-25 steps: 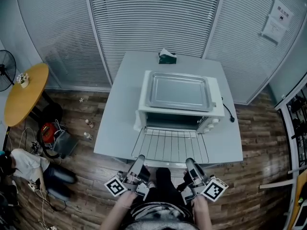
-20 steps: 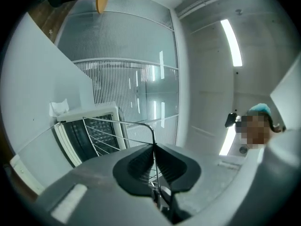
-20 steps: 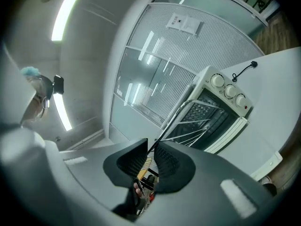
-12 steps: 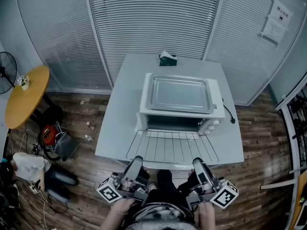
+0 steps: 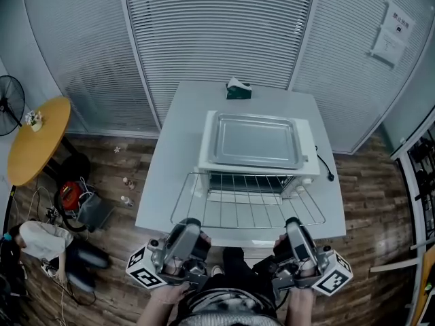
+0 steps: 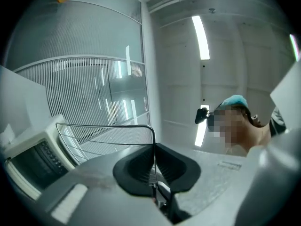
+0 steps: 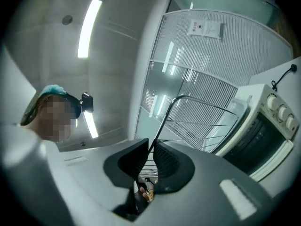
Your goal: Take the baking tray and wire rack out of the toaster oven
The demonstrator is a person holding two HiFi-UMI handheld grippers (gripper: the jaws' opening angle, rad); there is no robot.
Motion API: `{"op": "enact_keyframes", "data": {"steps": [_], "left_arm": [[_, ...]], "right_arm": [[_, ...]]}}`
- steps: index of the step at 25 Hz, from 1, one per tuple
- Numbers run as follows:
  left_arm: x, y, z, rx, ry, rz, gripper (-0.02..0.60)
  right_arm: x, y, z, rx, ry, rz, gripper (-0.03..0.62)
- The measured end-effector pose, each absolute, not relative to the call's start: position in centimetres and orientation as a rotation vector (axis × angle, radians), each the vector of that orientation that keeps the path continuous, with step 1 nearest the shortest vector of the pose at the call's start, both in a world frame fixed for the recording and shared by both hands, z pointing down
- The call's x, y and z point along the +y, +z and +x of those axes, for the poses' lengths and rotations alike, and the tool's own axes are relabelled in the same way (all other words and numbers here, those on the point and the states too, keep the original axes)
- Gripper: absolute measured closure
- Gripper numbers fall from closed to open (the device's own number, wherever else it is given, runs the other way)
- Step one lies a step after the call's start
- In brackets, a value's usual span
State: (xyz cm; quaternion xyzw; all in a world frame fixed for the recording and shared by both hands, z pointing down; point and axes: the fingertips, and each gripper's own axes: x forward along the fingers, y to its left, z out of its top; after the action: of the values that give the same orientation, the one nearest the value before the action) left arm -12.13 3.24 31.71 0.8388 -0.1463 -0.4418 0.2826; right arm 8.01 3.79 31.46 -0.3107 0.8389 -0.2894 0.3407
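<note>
— While we look down from above, what does the room give us?

— Slatted blinds (image 5: 217,32) wall it from 9 round to 3 o'clock, and a wooden floor (image 5: 367,202) spreads below them. A white table (image 5: 173,168) stands in the middle, matt and bare along its left side. A round yellow table (image 5: 34,141) sits off at 9 o'clock.

— And on the white one?

— A toaster oven (image 5: 204,151) sits mid-table, its open front facing 6 o'clock. The baking tray (image 5: 257,140) lies flat on the oven's roof, long axis 9 to 3.

— Where is the wire rack?

— The wire rack (image 5: 248,206) is held up clear of the table, just before the oven's mouth. Its long axis runs 9 to 3 and its bars run 12 to 6. The far edge is at the oven's front and the near edge points to 6.

— The grippers?

— The left gripper (image 5: 189,224) has its jaws pinched tight on the near rim wire by the left corner. The right gripper (image 5: 293,223) grips the same wire by the right corner.

— Anything smaller?

— A green box (image 5: 238,90) behind the oven, at 12.
</note>
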Motion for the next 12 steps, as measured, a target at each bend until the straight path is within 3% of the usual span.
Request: {"op": "enact_keyframes", "data": {"steps": [12], "left_arm": [[-5.1, 32.3, -9.9, -0.378, -1.162, 2.217, 0.568]], "right_arm": [[-4.2, 31.6, 10.1, 2.173, -0.743, -0.824, 0.556]]}}
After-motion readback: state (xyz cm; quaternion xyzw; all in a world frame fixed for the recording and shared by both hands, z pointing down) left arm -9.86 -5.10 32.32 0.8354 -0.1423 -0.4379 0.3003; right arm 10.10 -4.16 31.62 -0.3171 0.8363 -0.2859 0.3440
